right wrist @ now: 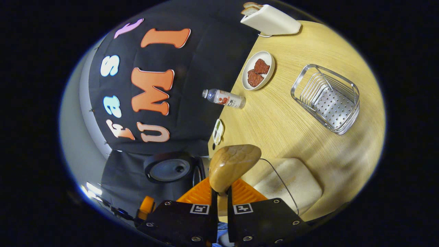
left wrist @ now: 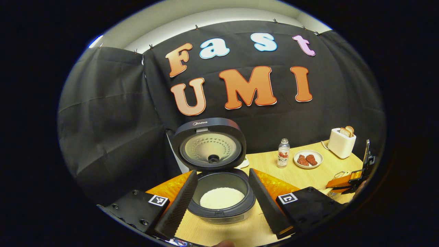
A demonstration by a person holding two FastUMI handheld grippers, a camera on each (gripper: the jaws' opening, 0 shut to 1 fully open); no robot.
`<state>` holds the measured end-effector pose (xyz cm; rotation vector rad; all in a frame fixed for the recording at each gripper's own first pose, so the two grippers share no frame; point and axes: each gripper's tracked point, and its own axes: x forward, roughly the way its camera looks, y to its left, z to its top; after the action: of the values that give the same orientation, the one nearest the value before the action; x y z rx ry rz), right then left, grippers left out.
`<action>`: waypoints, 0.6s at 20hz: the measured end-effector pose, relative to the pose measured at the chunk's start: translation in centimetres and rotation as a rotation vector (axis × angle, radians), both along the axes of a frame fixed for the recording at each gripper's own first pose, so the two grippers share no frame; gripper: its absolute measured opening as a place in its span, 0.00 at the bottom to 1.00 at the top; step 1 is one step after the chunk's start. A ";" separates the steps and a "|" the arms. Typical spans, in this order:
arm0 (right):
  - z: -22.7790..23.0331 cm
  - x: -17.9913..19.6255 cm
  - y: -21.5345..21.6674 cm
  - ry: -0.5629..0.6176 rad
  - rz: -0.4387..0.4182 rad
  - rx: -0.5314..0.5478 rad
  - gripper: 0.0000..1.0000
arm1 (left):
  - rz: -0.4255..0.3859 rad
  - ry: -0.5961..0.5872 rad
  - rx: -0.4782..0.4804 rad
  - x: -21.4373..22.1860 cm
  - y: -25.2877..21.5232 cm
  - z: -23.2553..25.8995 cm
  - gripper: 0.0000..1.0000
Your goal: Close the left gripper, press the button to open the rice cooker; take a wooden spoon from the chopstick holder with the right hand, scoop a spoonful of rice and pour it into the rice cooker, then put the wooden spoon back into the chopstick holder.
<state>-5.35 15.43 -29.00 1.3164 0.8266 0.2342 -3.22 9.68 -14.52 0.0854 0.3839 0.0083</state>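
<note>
The rice cooker (left wrist: 219,206) stands with its lid (left wrist: 209,144) raised, and white rice (left wrist: 221,198) lies in the pot. My left gripper (left wrist: 223,174) is open, one finger on each side of the pot's mouth, touching nothing. In the right gripper view my right gripper (right wrist: 221,199) is shut on the handle of the wooden spoon (right wrist: 233,166), whose bowl points forward over the table. A pale rounded container (right wrist: 291,181) lies just beyond the spoon, blurred. The wire chopstick holder (right wrist: 325,99) sits farther off on the table. The cooker's lid (right wrist: 168,168) appears to the spoon's left.
On the wooden table (left wrist: 308,175) stand a small bottle (left wrist: 283,152), a plate of meat (left wrist: 308,159) and a white toaster with bread (left wrist: 341,142). The right gripper (left wrist: 356,178) shows at the far right edge. The black booth wall lies behind the cooker.
</note>
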 end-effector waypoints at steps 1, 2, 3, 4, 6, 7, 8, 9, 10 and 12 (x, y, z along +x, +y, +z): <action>0.8 0.4 -0.1 -0.004 -0.011 0.031 0.11 | -0.002 -0.004 -0.002 -0.2 -0.2 0.0 1.00; 1.4 0.6 -0.1 -0.010 -0.017 0.057 0.11 | -0.002 -0.012 -0.004 -0.4 -0.2 0.2 1.00; 2.2 1.0 0.1 -0.018 -0.019 0.076 0.11 | -0.002 -0.024 -0.005 -0.6 -0.2 0.5 1.00; 3.1 1.4 0.6 -0.031 -0.019 0.093 0.11 | -0.002 -0.039 -0.003 -0.9 0.0 0.9 0.93; 5.0 2.4 1.7 -0.057 -0.006 0.125 0.11 | 0.005 -0.073 -0.005 -1.4 0.4 1.7 1.00; 6.0 2.9 2.4 -0.068 0.004 0.144 0.11 | 0.010 -0.079 -0.003 -1.5 0.6 1.8 1.00; 7.0 3.4 3.1 -0.081 0.013 0.159 0.11 | 0.017 -0.081 0.000 -1.8 0.9 1.6 1.00; 7.7 4.0 3.7 -0.091 0.021 0.170 0.11 | 0.024 -0.083 0.000 -2.1 1.2 1.5 1.00; 8.4 4.7 4.4 -0.102 0.029 0.174 0.11 | 0.032 -0.088 -0.004 -2.5 1.5 1.6 1.00; 9.5 6.0 5.9 -0.119 0.047 0.178 0.11 | 0.053 -0.110 -0.015 -3.1 2.1 2.1 1.00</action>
<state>0.60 21.28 -19.55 1.4352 0.7497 0.4273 -6.33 11.75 -12.47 0.0594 0.2765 0.0617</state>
